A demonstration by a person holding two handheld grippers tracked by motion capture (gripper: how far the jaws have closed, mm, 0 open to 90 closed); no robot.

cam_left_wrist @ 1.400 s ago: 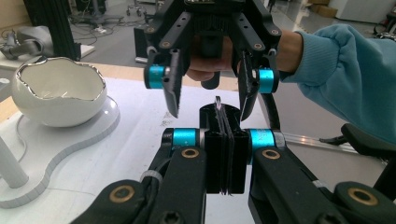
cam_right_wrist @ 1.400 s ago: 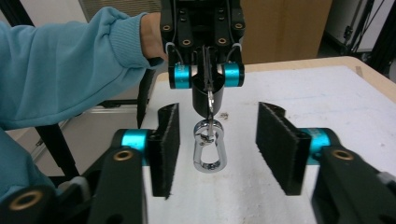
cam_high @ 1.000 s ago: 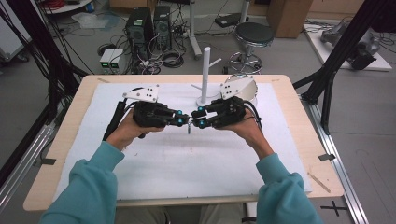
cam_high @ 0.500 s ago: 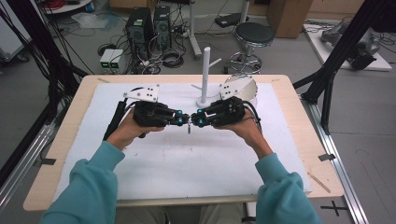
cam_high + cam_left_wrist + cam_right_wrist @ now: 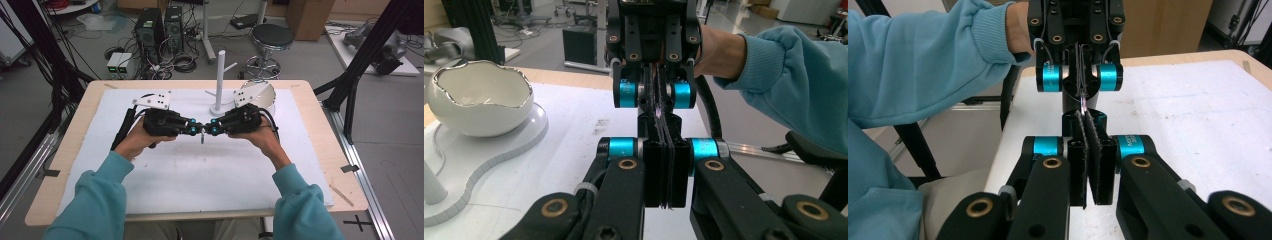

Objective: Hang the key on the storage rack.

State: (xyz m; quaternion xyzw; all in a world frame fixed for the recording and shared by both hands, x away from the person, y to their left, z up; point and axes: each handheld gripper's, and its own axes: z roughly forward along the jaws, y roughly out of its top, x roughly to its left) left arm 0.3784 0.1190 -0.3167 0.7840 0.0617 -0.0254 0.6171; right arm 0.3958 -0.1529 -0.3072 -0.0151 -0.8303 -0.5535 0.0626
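Left tongs (image 5: pixel 196 130) and right tongs (image 5: pixel 209 131) are meeting tip to tip above the table (image 5: pixel 310 165), each pinching one end of a thin small purplish-silver item (image 5: pixel 202 136); right jaws have just been closing onto it.

The grippers (image 5: pixel 202 129) were black with turquoise rollers; the sleeves (image 5: pixel 95 200) teal; the bowl (image 5: pixel 481 97) white, silver-rimmed; the mat (image 5: pixel 210 170) white.
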